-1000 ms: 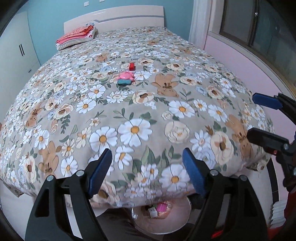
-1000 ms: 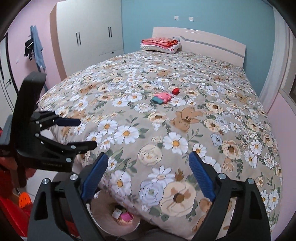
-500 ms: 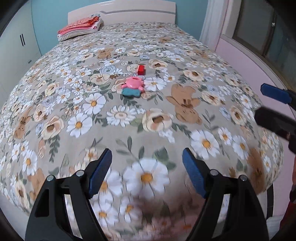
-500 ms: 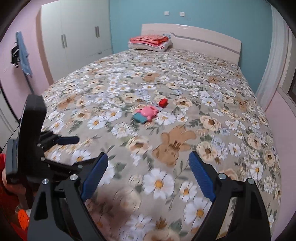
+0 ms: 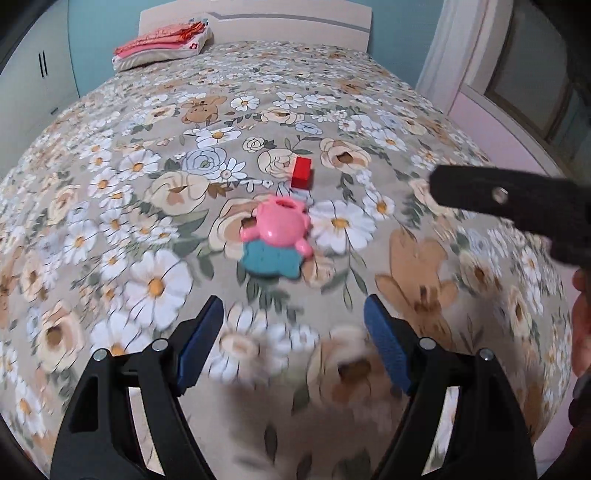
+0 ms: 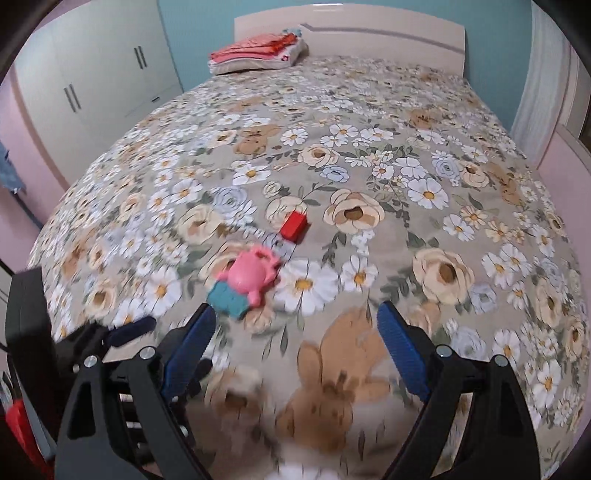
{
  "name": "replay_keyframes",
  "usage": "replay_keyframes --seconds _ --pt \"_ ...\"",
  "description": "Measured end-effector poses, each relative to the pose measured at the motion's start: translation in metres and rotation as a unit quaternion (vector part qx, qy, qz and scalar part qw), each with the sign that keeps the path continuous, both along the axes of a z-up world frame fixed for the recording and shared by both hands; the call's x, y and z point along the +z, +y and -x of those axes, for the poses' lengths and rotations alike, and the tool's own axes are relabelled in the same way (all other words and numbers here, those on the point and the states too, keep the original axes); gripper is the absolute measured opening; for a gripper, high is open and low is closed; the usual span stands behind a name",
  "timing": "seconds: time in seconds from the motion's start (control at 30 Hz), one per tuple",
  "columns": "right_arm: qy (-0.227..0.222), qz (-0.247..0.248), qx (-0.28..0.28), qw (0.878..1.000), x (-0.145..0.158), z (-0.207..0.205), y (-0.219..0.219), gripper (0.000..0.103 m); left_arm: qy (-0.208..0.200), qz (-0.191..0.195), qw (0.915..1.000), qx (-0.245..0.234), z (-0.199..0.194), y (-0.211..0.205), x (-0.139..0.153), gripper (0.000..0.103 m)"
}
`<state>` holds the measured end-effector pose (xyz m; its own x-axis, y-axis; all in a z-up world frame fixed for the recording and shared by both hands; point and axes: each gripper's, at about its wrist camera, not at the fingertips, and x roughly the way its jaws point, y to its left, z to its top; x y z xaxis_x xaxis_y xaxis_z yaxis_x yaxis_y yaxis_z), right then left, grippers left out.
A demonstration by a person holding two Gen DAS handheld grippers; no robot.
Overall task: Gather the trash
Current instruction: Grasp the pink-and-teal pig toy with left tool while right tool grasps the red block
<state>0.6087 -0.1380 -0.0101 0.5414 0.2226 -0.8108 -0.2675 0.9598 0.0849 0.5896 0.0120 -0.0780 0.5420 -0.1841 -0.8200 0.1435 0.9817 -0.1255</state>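
A pink and teal plastic toy (image 5: 275, 236) (image 6: 245, 282) lies on the flowered bedspread (image 5: 147, 184) (image 6: 424, 229), with a small red block (image 5: 301, 172) (image 6: 293, 226) just beyond it. My left gripper (image 5: 293, 341) hangs open above the spread, a short way in front of the toy, nothing between its blue pads. My right gripper (image 6: 295, 341) is open too, with the toy ahead and to its left. Each gripper shows at the edge of the other's view: the right one's black finger (image 5: 506, 201), the left one low at left (image 6: 122, 332).
Folded pink and red cloth on a pillow (image 5: 162, 46) (image 6: 258, 51) lies at the headboard (image 6: 369, 31). A white wardrobe (image 6: 96, 70) stands left of the bed, a curtain and window (image 5: 535, 74) to the right. A hand (image 5: 581, 321) shows at the right edge.
Both grippers have moved forward from the foot of the bed over the spread toward the toy and block, which now look much closer. The round bin below the bed edge has left view.
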Motion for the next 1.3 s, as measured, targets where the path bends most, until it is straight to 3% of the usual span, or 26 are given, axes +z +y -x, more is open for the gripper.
replay_keyframes --seconds 0.23,0.43,0.93,1.0,1.1,1.3 --pt "0.037 0.009 -0.014 0.999 -0.032 -0.074 0.017 0.091 0.017 -0.003 0.9998 0.013 -0.049 0.0 -0.029 0.077" --pt "0.069 0.004 -0.03 0.997 -0.059 -0.124 0.025 0.091 0.033 0.02 0.9988 0.03 -0.073 0.004 -0.047 0.077" --pt "0.127 0.009 -0.035 0.991 -0.116 -0.177 0.045 0.09 0.051 0.032 0.9975 0.037 -0.094 -0.004 -0.073 0.076" --pt "0.131 0.001 -0.036 0.991 -0.12 -0.179 0.046 0.087 0.049 0.03 0.9975 0.041 -0.095 -0.003 -0.074 0.068" --pt "0.133 -0.006 -0.028 0.991 -0.121 -0.179 0.05 0.078 0.05 0.032 0.9976 0.034 -0.097 -0.001 -0.076 0.067" --pt "0.141 -0.016 -0.01 0.99 -0.122 -0.178 0.053 0.041 0.05 0.032 0.9978 0.03 -0.102 0.002 -0.077 0.067"
